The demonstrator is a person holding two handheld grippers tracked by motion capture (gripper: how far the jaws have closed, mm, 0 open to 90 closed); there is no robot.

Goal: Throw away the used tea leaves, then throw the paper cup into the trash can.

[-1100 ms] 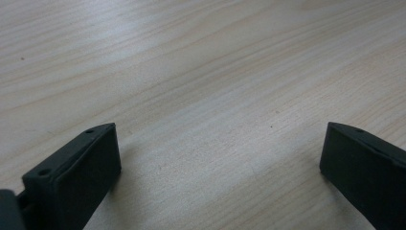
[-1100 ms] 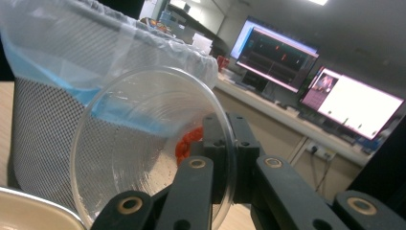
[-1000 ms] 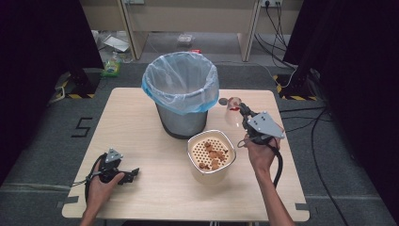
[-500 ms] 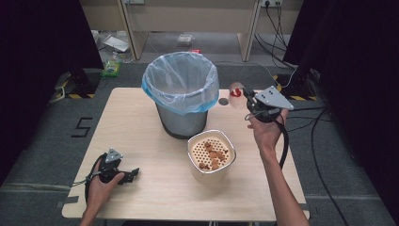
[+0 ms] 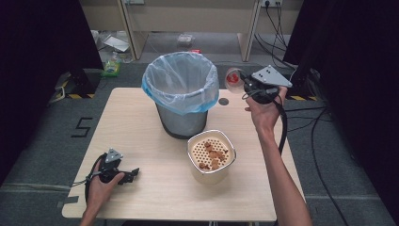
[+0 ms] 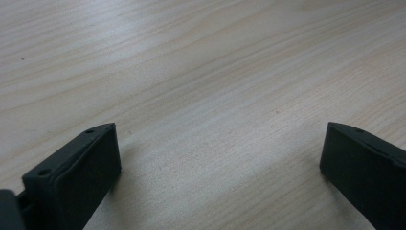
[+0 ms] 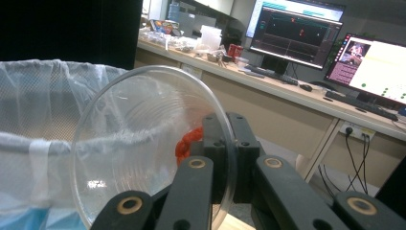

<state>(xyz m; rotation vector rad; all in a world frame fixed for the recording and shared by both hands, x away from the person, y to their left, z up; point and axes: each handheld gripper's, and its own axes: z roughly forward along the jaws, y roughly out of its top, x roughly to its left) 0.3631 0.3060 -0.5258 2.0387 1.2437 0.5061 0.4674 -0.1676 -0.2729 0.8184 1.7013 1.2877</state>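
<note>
in the high view the right gripper (image 5: 241, 84) is raised just beside the rim of the bin (image 5: 181, 96), which is lined with a pale blue bag, and it carries a clear plastic cup (image 5: 232, 79) with something red in it; the white strainer bowl (image 5: 211, 155) with brown bits sits on the table (image 5: 141, 127) in front of the bin, and the left gripper (image 5: 123, 174) rests on the table near its front left corner, well apart from all this. in the left gripper view the jaws stand wide over bare wood with nothing between them. in the right gripper view the jaws are pinched on the cup's thin wall (image 7: 153, 143) at the rim, one inside and one outside, with the cup tipped on its side, its mouth toward the camera and the bag's edge showing through it; a red-orange piece (image 7: 187, 143) lies inside by the jaws. the cup looks light, thin and slippery, likely to buckle or crack if squeezed hard, so the rim, its stiffest part, seems the right place to hold it.
</note>
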